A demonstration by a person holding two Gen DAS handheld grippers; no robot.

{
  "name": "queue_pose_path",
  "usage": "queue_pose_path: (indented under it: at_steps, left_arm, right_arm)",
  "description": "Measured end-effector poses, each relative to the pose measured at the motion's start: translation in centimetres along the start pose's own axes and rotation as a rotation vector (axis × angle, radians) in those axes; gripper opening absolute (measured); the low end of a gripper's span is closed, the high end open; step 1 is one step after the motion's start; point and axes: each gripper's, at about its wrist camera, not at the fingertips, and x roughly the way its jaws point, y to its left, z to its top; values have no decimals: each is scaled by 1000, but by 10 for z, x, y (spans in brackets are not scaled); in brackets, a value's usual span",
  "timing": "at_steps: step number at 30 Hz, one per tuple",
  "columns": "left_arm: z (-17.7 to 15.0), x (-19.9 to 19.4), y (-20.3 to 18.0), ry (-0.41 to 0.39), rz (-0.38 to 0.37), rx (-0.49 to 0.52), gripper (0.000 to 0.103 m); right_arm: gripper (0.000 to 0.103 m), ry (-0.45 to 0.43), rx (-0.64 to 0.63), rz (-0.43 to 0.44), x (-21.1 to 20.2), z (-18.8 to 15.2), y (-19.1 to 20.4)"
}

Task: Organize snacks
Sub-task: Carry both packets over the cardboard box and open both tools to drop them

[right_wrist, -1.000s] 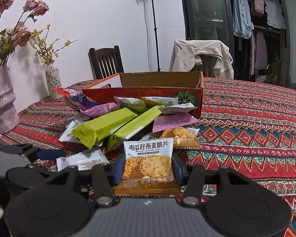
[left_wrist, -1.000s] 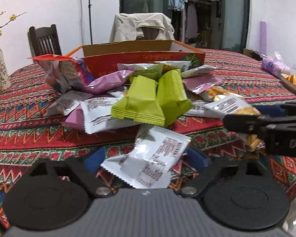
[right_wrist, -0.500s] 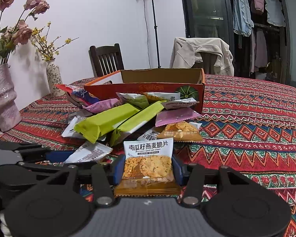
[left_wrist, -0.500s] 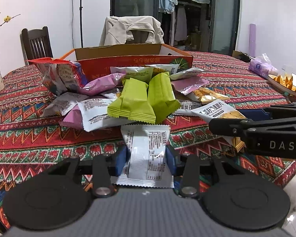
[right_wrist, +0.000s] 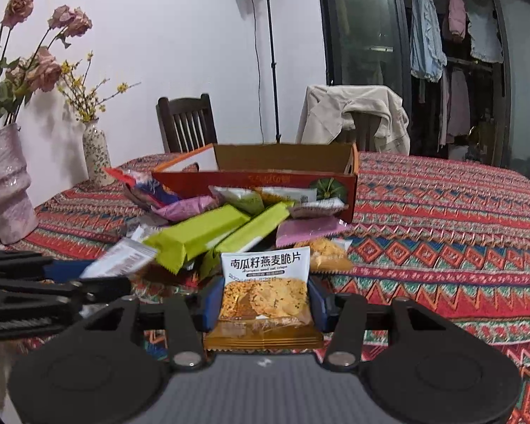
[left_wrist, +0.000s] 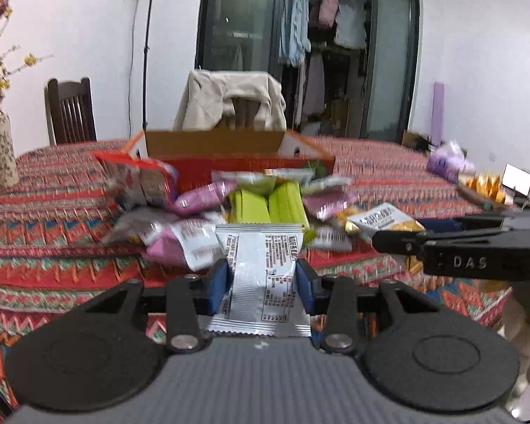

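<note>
My left gripper [left_wrist: 261, 284] is shut on a white snack packet [left_wrist: 261, 272] with black print, held up off the tablecloth; from the right wrist view that packet [right_wrist: 120, 258] shows at the left. My right gripper [right_wrist: 263, 304] is shut on an orange oat crisp packet [right_wrist: 263, 289] with a white top. Beyond both lies a pile of snacks: two lime green bars [right_wrist: 198, 235], pink packets [right_wrist: 311, 229] and a red bag [left_wrist: 141, 176]. Behind the pile stands an open orange cardboard box [right_wrist: 265, 176]. The right gripper's arm [left_wrist: 477, 247] crosses the left wrist view at the right.
The table wears a red patterned cloth [right_wrist: 441, 219]. Two vases with flowers [right_wrist: 7, 183] stand at the left. A dark wooden chair [right_wrist: 187, 123] and a chair draped with a beige jacket [right_wrist: 353, 113] stand behind the table. A purple bag [left_wrist: 448, 162] lies far right.
The left gripper closed on the white packet that lay on the cloth and lifted it. The right gripper kept still with its oat crisp packet.
</note>
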Motion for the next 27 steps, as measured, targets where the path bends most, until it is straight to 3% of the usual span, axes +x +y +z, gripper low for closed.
queue_pose_path:
  at_steps: [8, 15, 22, 27]
  left_arm:
    - [43, -1, 14, -110, 10, -25, 42]
    - [98, 21, 30, -161, 38, -44, 42]
    - [151, 55, 46, -184, 67, -92, 42]
    - [183, 98, 61, -181, 132, -126, 42]
  right_arm:
    - [49, -90, -7, -38, 0, 34, -1]
    - [49, -158, 19, -69, 15, 84, -13]
    - [49, -167, 53, -111, 61, 139, -24]
    - [49, -120, 67, -140, 112, 171, -28]
